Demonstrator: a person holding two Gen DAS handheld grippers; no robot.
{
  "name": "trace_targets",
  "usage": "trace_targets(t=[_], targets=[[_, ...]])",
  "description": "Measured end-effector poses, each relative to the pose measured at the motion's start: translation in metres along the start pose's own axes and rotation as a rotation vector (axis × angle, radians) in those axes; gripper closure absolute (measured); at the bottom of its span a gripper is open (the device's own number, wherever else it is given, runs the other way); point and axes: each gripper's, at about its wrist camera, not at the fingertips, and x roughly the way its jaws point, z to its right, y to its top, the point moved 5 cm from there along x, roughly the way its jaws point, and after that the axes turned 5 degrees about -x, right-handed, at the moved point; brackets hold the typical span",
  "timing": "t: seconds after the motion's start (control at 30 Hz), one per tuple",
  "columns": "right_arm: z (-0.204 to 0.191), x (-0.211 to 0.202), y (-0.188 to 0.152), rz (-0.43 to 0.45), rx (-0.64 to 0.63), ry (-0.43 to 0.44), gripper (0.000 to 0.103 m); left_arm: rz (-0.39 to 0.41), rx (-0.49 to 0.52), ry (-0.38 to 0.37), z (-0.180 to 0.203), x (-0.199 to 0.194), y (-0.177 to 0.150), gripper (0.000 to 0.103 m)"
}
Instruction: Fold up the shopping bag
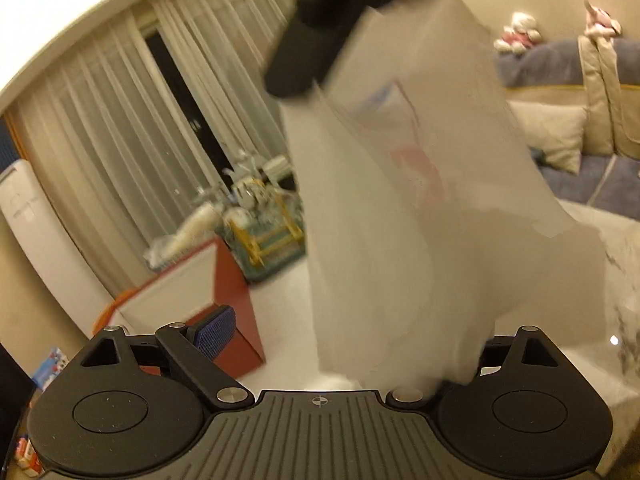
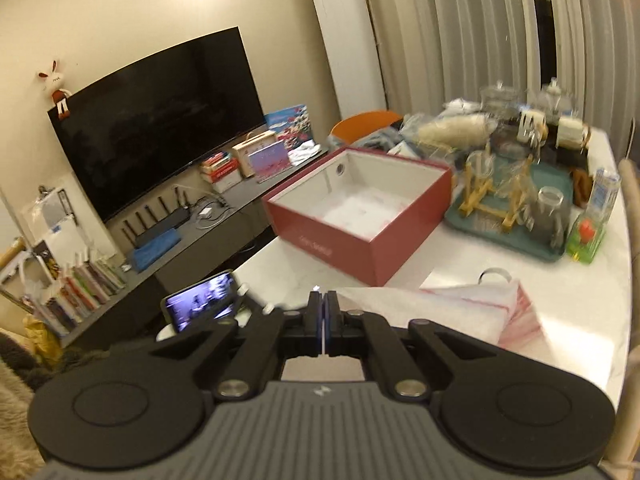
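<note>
White, thin and limp, the shopping bag (image 1: 400,208) hangs above the bench (image 2: 580,320) near the red box (image 2: 360,208), pinched at its top edge by the right tool (image 2: 322,320), the left tool (image 1: 344,344) spread beneath, so grip edges or corners firmly.

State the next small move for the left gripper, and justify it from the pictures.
Probably close the left gripper on the shopping bag: its jaws stand open, the bag hangs down across them, and the right gripper pinches the bag's top.
</note>
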Motion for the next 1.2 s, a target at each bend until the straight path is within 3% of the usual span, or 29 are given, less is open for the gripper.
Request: trace_targets(t=[0.13, 0.17, 0.2, 0.23, 0.33, 0.57, 0.73, 0.83, 0.93, 1.03, 1.2], targets=[[-0.003, -0.010, -0.011, -0.066, 0.026, 0.033, 0.103, 0.076, -0.039, 0.007, -0.001, 0.002, 0.019, 0.013], [0.000, -0.011, -0.014, -0.076, 0.034, 0.042, 0.103, 0.092, -0.054, 0.005, -0.001, 0.002, 0.023, 0.039], [0.003, -0.012, -0.016, -0.086, 0.037, 0.050, 0.103, 0.095, -0.068, 0.009, -0.002, 0.004, 0.027, 0.087], [0.006, -0.013, -0.018, -0.096, 0.040, 0.058, 0.102, 0.068, -0.086, 0.023, -0.003, 0.010, 0.030, 0.101], [0.022, -0.017, -0.026, -0.116, 0.052, 0.058, 0.095, 0.068, -0.155, 0.010, -0.009, 0.022, 0.037, 0.101], [0.076, -0.016, -0.044, -0.182, 0.049, -0.035, 0.065, 0.115, -0.171, 0.109, -0.028, 0.051, 0.073, 0.101], [0.110, -0.001, -0.048, -0.220, 0.085, -0.033, 0.064, 0.223, -0.139, 0.207, -0.054, 0.066, 0.132, 0.101], [0.119, 0.004, -0.042, -0.209, 0.065, -0.024, 0.062, 0.315, -0.170, 0.287, -0.078, 0.045, 0.182, 0.101], [0.125, 0.006, -0.037, -0.193, 0.048, -0.015, 0.060, 0.370, -0.189, 0.309, -0.098, 0.020, 0.212, 0.101], [0.125, 0.009, -0.032, -0.184, 0.037, -0.004, 0.056, 0.286, -0.209, 0.214, -0.099, 0.015, 0.211, 0.101], [0.120, 0.020, -0.033, -0.210, 0.026, -0.022, 0.048, 0.016, -0.272, 0.010, -0.059, 0.044, 0.123, 0.101]])
